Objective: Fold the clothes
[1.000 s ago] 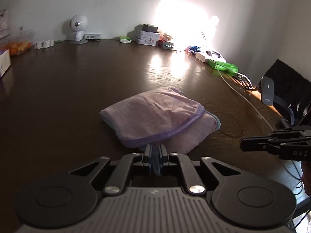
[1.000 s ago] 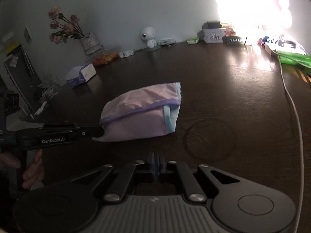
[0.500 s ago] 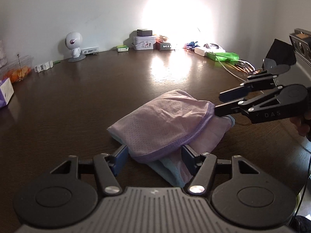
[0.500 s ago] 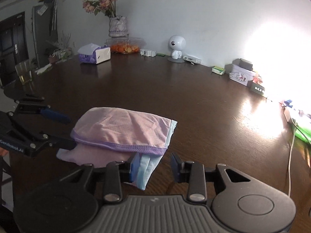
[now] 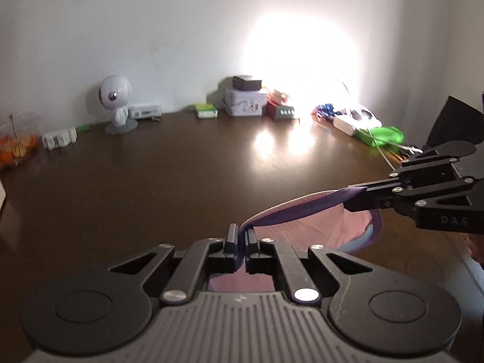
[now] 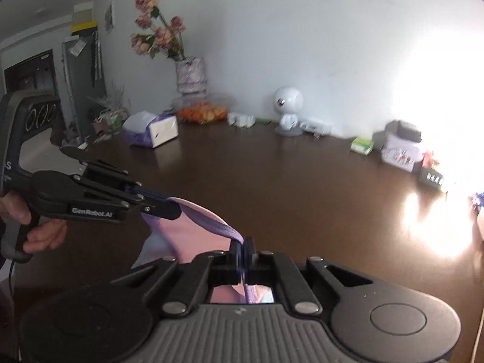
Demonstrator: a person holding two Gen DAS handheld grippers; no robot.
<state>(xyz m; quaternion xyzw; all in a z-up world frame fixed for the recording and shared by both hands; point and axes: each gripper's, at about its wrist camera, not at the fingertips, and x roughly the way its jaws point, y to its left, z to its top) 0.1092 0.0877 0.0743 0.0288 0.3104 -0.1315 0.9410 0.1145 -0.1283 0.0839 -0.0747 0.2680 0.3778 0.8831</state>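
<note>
A pink garment [image 5: 317, 227] with a purple band along its edge hangs lifted above the dark wooden table [image 5: 181, 181]. My left gripper [image 5: 241, 236] is shut on one end of the purple band. My right gripper [image 6: 243, 246] is shut on the other end. The band [image 6: 211, 222] stretches taut between them and the pink cloth sags below. The right gripper also shows in the left wrist view [image 5: 360, 195], and the left gripper in the right wrist view [image 6: 169, 208].
Along the far wall stand a white robot figure [image 5: 116, 103], small boxes [image 5: 245, 103], a power strip and green items [image 5: 378, 134]. A tissue box [image 6: 151, 128], a flower vase [image 6: 192, 75] and a bowl of oranges [image 6: 201, 112] stand at the back left.
Both grippers went from open around the garment's edge to shut on its purple band. They have lifted the garment off the table and pulled the band taut between them.
</note>
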